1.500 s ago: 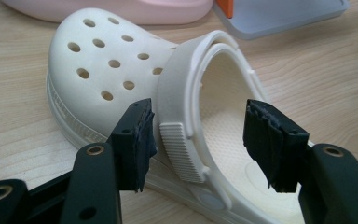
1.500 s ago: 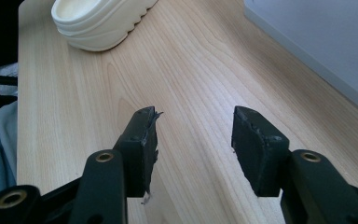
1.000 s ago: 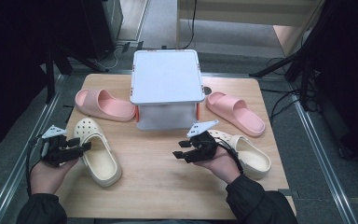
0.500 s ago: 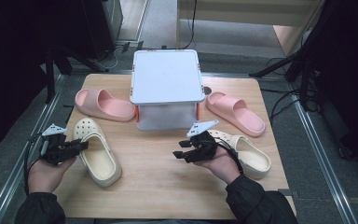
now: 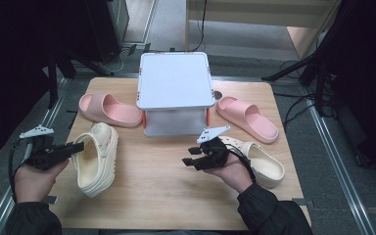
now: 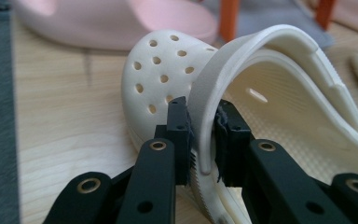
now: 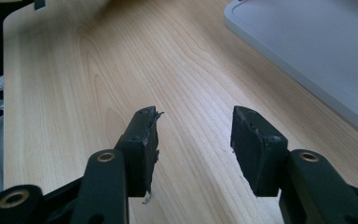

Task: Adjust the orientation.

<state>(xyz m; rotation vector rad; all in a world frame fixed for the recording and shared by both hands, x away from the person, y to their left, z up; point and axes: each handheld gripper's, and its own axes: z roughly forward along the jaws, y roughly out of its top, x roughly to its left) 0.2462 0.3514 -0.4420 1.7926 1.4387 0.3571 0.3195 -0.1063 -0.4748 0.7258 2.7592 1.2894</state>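
My left gripper (image 5: 81,146) (image 6: 203,121) has just been closing and is now shut on the side rim of a cream perforated clog (image 5: 98,156) (image 6: 168,70). The pads pinch the rim from both sides. The clog is tipped up on its edge at the table's left, its opening facing right. My right gripper (image 5: 188,159) (image 7: 193,135) stands open over bare wood near the table's middle, with nothing between its fingers. A second cream clog (image 5: 262,164) lies flat just behind the right hand.
A white box-like stand (image 5: 175,81) on orange legs occupies the back centre of the wooden table (image 5: 166,196). One pink slide (image 5: 110,110) lies to its left and another pink slide (image 5: 247,115) to its right. Dark equipment and cables surround the table.
The left gripper closed on the clog's rim and rose, tipping the clog from flat onto its side. The right hand and gripper stayed where they were.
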